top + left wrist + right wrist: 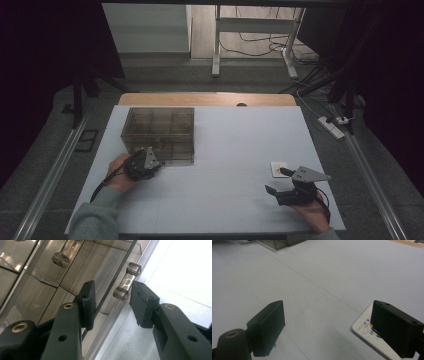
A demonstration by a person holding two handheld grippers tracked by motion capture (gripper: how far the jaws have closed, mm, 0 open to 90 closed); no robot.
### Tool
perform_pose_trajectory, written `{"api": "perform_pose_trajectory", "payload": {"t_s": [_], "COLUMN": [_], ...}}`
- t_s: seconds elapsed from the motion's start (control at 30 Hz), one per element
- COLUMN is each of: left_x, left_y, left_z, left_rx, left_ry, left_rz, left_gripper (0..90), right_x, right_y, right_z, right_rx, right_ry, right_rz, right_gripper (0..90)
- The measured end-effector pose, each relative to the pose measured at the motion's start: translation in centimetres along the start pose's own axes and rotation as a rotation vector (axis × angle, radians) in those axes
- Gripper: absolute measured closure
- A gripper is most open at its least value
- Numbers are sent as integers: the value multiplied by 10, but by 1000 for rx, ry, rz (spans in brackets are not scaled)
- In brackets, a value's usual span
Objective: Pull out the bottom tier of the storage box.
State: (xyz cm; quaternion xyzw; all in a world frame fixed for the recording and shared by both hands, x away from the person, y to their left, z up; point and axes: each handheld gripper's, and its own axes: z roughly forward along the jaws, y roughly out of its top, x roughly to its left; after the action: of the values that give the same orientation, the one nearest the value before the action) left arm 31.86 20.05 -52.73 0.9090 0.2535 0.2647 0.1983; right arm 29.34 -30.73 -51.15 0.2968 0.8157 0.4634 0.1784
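Clear handle (127,281) between open left gripper (112,302) jaws, seemingly untouched

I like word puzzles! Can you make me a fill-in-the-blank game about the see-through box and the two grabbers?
1. The left gripper has its jaws on either side of a clear ____ on the smoky box.
2. The right gripper's jaws are wide ____.
3. By the right gripper lies a small white ____ with a cartoon drawing.
4. Both things rest on a ____ table.

Missing words: handle; open; card; white
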Motion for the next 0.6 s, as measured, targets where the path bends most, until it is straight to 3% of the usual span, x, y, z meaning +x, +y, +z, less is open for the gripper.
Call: {"api": "perform_pose_trajectory", "payload": {"t_s": [0.6], "left_x": [-5], "left_y": [-1], "left_z": [-4], "left_rx": [-1], "left_ry": [2], "left_rz": [9], "left_gripper": [566], "right_x": [1], "right_y": [0], "right_z": [0], "right_rx": [4], "right_ry": [-3], "right_rz": [-7], "right_gripper": [122]}}
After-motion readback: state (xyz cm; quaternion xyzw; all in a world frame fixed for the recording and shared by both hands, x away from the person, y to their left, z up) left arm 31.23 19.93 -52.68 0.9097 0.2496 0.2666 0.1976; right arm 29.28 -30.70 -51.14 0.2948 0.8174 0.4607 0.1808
